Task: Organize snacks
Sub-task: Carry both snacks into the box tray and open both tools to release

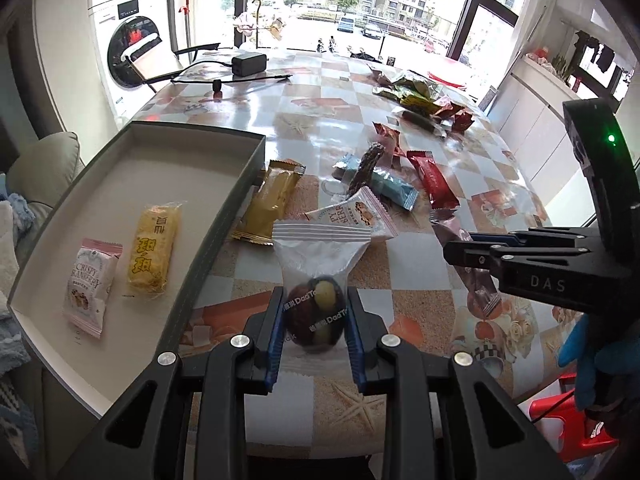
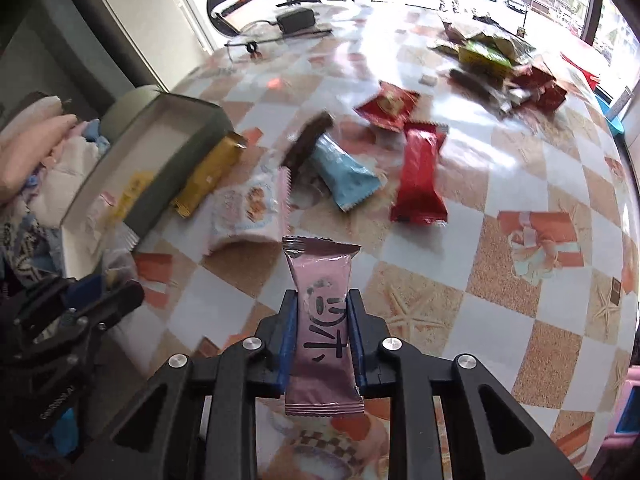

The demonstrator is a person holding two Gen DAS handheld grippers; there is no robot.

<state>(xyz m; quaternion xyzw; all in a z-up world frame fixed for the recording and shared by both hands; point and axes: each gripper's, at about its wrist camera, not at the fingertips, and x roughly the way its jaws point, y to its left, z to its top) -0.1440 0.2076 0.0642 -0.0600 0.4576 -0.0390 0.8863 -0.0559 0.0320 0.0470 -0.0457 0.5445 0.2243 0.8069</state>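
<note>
My left gripper point(image 1: 315, 312) is shut on a clear packet with a dark date snack point(image 1: 316, 280), held above the table beside the grey box point(image 1: 224, 216). The box holds a pink cranberry packet point(image 1: 90, 286) and a yellow packet point(image 1: 154, 250). My right gripper point(image 2: 323, 320) is shut on a pink snack bar point(image 2: 322, 328) above the table; it shows at the right of the left wrist view point(image 1: 464, 254). Loose on the table lie a gold bar point(image 1: 270, 200), a white berry packet point(image 1: 356, 216), a blue bar point(image 2: 342, 172) and a red bar point(image 2: 420, 176).
A pile of mixed wrappers point(image 2: 496, 64) lies at the far right of the checkered table point(image 2: 440, 280). A black adapter with cable point(image 1: 248, 64) sits at the far edge. A washing machine point(image 1: 132, 52) stands beyond. Clothes point(image 2: 48, 148) lie left of the box.
</note>
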